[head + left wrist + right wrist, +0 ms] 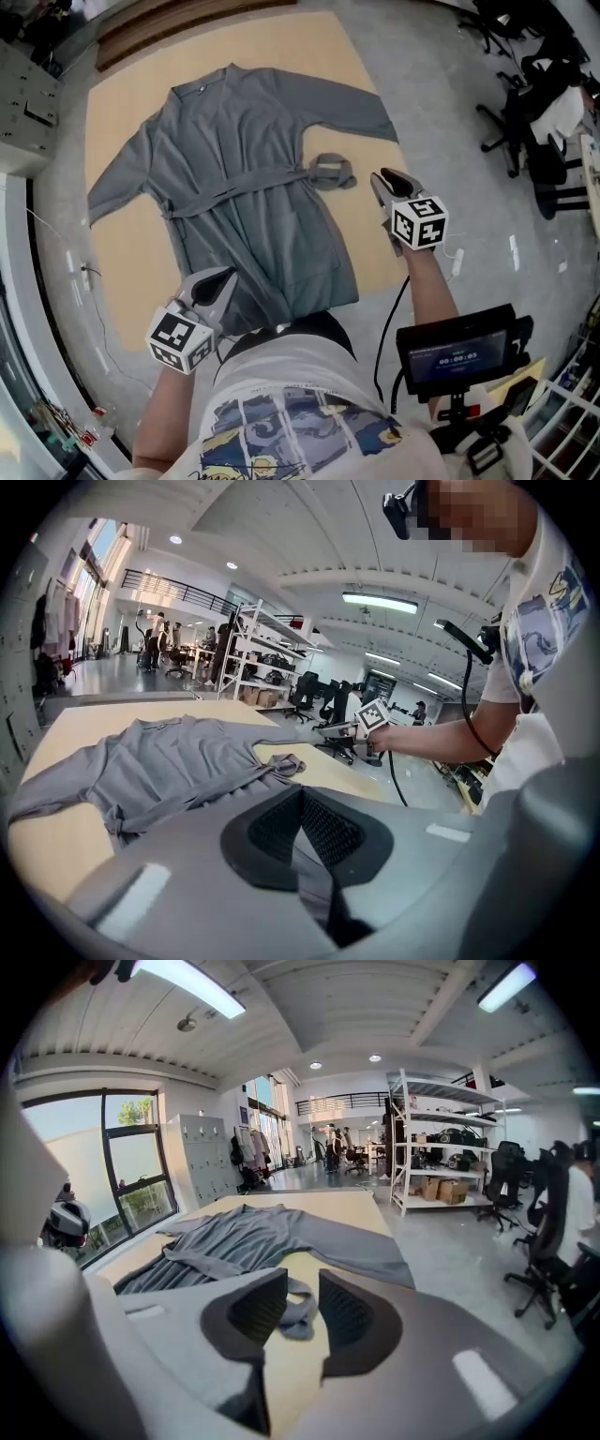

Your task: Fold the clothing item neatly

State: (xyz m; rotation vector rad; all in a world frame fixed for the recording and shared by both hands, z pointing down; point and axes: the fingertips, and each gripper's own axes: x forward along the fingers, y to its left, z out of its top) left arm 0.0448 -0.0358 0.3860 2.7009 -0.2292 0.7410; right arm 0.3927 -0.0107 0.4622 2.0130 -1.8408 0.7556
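Holds left hand-held gripper closed near hem of grey belted fabric robe spread flat on tan worktop; holds right hand-held gripper parted, gripping nothing, beside looped belt end.

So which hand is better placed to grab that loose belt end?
Right: the right gripper, jaws apart, points at the belt end; the left gripper is shut, down at the robe's hem.
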